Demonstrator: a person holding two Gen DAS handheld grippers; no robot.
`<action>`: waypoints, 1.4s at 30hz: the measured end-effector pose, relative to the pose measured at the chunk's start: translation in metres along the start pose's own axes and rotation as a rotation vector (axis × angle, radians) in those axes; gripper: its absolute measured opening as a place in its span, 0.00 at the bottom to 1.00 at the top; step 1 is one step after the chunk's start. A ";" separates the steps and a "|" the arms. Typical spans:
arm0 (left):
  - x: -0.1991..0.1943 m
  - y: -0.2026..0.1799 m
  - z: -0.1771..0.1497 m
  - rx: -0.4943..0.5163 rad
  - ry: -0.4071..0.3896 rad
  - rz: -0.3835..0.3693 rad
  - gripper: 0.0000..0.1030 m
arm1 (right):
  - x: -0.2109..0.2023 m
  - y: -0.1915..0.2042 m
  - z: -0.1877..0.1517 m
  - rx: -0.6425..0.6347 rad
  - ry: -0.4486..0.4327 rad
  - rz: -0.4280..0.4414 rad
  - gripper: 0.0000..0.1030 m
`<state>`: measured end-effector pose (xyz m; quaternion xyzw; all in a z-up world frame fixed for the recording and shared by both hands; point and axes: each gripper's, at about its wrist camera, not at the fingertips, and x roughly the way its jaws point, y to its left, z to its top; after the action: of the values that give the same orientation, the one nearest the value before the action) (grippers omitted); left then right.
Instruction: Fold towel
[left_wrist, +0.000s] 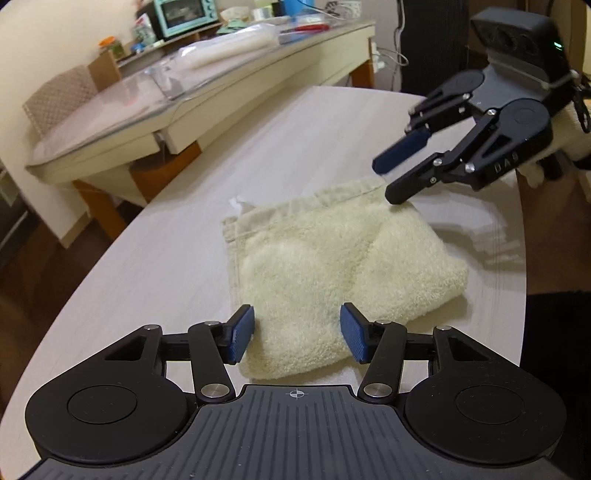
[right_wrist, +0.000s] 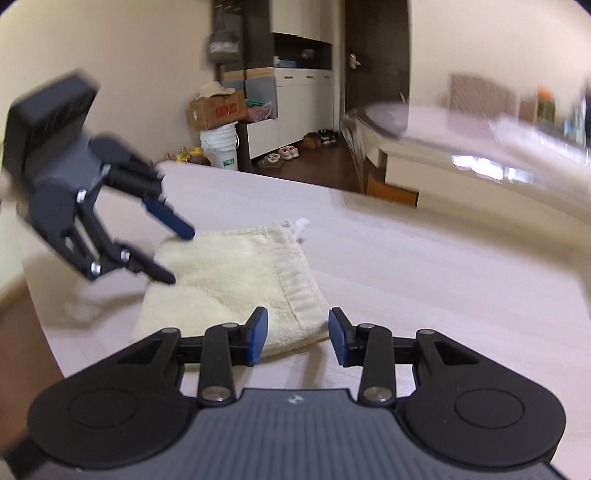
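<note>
Both grippers hang spread wide, holding nothing: left gripper (left_wrist: 297, 334) over one corner of the towel (left_wrist: 332, 273), right gripper (right_wrist: 297, 338) over its hemmed edge. On the pale table (left_wrist: 155, 266), near one edge, the cream towel lies folded.

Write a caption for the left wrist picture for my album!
Two open hand-held grippers, left and right, hover over a folded cream towel.
</note>
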<state>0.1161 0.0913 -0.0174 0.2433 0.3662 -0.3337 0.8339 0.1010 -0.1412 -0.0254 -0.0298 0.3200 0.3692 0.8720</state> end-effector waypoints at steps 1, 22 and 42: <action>-0.001 0.000 0.000 0.003 -0.003 0.000 0.54 | 0.001 -0.005 0.000 0.035 -0.001 0.009 0.39; -0.014 -0.006 -0.002 0.000 -0.062 0.036 0.55 | 0.023 -0.020 0.008 0.034 0.018 -0.064 0.21; 0.056 0.027 0.050 -0.033 -0.059 0.099 0.61 | 0.018 -0.014 0.003 -0.012 0.012 -0.091 0.25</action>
<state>0.1868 0.0554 -0.0258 0.2374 0.3342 -0.2929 0.8638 0.1213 -0.1397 -0.0356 -0.0516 0.3214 0.3309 0.8858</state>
